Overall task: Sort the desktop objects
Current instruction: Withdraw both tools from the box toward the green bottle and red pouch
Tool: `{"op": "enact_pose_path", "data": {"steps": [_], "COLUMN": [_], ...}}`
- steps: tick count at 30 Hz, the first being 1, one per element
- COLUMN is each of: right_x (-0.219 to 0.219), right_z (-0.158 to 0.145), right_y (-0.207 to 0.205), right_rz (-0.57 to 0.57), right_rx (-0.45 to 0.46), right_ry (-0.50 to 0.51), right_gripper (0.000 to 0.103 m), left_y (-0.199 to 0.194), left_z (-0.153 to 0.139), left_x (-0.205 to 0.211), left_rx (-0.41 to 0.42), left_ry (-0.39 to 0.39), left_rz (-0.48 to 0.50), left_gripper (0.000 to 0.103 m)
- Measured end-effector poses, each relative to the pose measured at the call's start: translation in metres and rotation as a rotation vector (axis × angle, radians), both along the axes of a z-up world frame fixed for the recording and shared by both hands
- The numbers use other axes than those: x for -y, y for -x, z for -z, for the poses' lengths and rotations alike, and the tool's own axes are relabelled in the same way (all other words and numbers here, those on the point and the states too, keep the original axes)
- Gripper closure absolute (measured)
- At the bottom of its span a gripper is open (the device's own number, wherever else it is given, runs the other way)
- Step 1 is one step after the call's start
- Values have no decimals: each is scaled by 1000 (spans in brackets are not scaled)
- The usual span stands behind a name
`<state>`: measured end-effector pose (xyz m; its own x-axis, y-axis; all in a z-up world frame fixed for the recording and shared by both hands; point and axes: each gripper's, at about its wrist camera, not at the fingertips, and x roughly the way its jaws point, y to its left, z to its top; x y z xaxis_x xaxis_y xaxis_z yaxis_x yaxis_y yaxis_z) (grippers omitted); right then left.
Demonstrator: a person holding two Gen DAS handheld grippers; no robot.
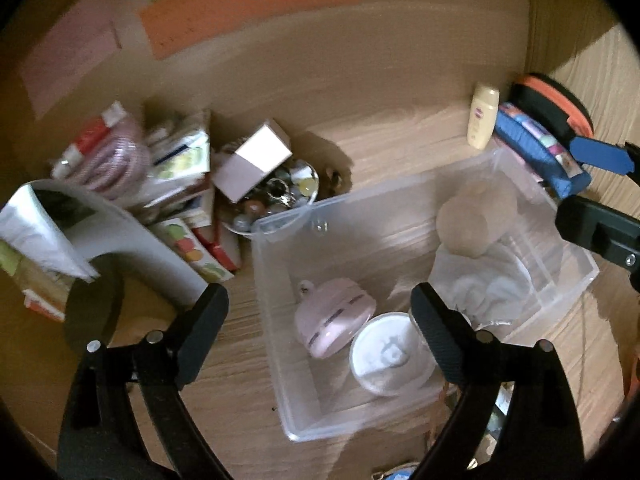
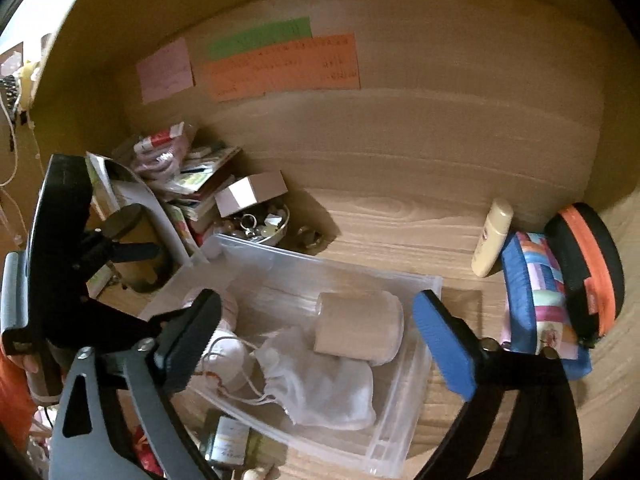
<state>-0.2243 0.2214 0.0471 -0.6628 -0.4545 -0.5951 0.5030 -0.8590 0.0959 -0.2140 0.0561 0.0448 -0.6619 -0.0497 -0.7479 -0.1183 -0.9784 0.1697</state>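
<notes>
Left gripper (image 1: 320, 312): fingers spread wide, nothing between them; hangs above the near left part of the clear bin. Also seen at the left of the right wrist view (image 2: 132, 252).
Right gripper (image 2: 316, 320): fingers wide apart, nothing held; one finger carries a blue pad (image 2: 444, 346). It hangs over the bin's middle.
Clear bin (image 1: 272, 304): transparent plastic box on the wooden counter (image 1: 400, 136), roughly mid-counter, a short way out from the back wall.
In the bin, near left: a pale pink rounded case (image 1: 334, 322), and touching it a round white lidded container (image 1: 390, 358).
In the bin, right side: a beige roll (image 2: 360, 328) lying on its side, with a white drawstring pouch (image 2: 320, 380) just beside it on the near side.
Back left corner of counter: a heap of small cartons and packets (image 1: 184, 168); a pale box (image 1: 256, 164) rests tilted on a shallow dish of trinkets (image 1: 276, 196), which sits just beside the bin's back left corner.
Left edge: a white stand with a dark round base (image 1: 94, 304).
Back right of counter: a cream bottle (image 2: 492, 238) upright against the wall, a blue patchwork pouch (image 2: 536, 292) just beside it, and a black case with an orange band (image 2: 588, 272) touching the pouch on its far side.
Back wall: pink, green and orange paper notes (image 2: 280, 64); writing too blurred to read.
</notes>
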Motion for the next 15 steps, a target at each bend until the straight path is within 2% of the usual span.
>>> {"op": "enact_pose_path", "data": {"steps": [5,9,15], "right_x": [0,3,16], "right_z": [-6,-9,-12], "right_y": [-24,-45,-79], "right_rz": [29,35,35], "right_rx": [-54,-97,-180], "right_ry": [-35,-69,-129], "right_gripper": [2,1,1], "left_y": [-23,-50,-83], "left_z": [-11,-22,-31], "left_x": [5,8,10], "left_rx": [-70,-143,-225], "left_ry": [-16,-8,4], "left_rz": [-7,-5,4], "left_gripper": [8,3,2]}}
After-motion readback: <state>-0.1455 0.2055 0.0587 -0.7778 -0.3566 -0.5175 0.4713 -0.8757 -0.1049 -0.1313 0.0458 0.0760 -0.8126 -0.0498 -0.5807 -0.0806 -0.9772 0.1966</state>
